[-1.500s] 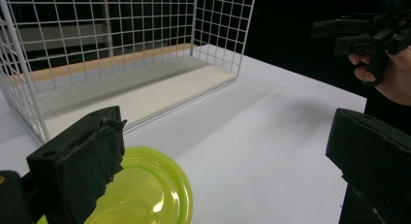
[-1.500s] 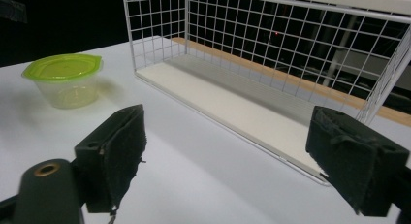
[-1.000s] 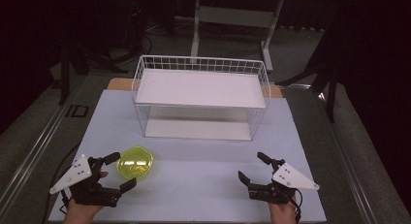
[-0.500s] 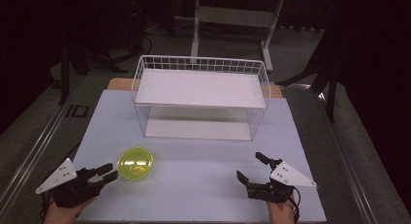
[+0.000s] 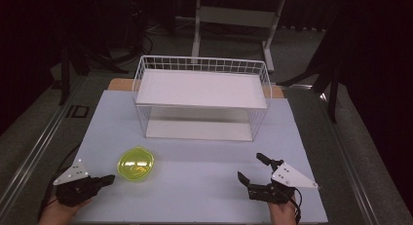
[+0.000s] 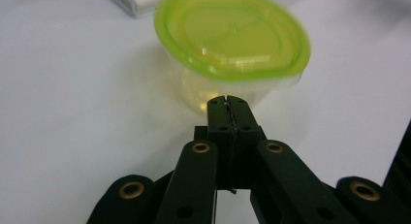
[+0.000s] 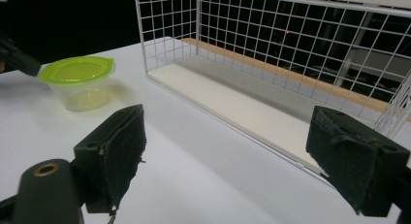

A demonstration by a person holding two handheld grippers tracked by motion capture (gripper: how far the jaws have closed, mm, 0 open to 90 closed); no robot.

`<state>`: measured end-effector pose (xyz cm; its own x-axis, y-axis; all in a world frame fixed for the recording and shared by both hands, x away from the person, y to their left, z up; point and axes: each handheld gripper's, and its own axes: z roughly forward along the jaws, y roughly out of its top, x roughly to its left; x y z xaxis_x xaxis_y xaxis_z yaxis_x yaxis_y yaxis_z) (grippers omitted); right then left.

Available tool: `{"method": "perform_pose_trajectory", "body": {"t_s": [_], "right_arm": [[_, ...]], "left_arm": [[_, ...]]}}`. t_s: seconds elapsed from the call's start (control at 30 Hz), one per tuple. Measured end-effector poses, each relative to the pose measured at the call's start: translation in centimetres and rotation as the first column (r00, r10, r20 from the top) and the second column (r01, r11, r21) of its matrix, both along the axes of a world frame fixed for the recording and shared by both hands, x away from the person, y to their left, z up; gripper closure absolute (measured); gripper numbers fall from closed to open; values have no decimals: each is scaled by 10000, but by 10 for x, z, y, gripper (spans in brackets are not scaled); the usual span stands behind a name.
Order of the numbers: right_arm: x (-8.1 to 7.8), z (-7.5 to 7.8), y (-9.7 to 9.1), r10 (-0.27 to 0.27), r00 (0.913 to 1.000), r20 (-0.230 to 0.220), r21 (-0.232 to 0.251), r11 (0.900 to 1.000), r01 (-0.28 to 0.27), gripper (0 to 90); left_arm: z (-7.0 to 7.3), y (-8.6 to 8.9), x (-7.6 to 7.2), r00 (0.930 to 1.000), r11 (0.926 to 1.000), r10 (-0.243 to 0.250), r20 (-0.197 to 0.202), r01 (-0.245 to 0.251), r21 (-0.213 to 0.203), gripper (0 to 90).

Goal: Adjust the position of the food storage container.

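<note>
Tub (image 6: 232,44) before us upright, base behind our pressed-together, empty left tongs (image 6: 228,102); right tongs (image 7: 242,151) wide, empty.

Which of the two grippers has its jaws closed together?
The left gripper, beside the green-lidded container: its jaws meet with nothing between them. The right gripper has its jaws wide apart, facing the wire rack.

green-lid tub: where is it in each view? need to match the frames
High view: the green-lid tub sits lower left on the table, just right of the left hand-held gripper.
Left gripper view: upper centre, right past the shut jaws.
Right gripper view: upper left, beyond the left jaw.
Shared landmark: the white wire rack, whose corner peeks in at the left gripper view's top.
</note>
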<state>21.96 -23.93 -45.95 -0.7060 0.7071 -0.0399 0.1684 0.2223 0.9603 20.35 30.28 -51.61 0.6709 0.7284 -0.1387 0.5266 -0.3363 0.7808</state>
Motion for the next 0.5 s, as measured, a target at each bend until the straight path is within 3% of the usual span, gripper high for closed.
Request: {"method": "perform_pose_trajectory", "body": {"t_s": [0.1,0.17,0.27,0.5], "right_arm": [[1,-1,0,23,10000,-72,-8,10000,-23,141],[0,-1,0,27,10000,-41,-5,10000,-27,141],[1,0,0,51,10000,-32,-1,10000,-51,141],[2,-2,1,129,9998,-149,-62,9999,-130,141]], "left_arm": [[-4,-3,6,9999,10000,60,-83,-60,19,900],[-6,-4,12,9999,9996,62,-156,-66,-262,900],[-7,-6,20,9997,9997,212,-130,-213,-117,900],[-11,-11,37,9992,9992,301,-259,-308,-237,900]]}}
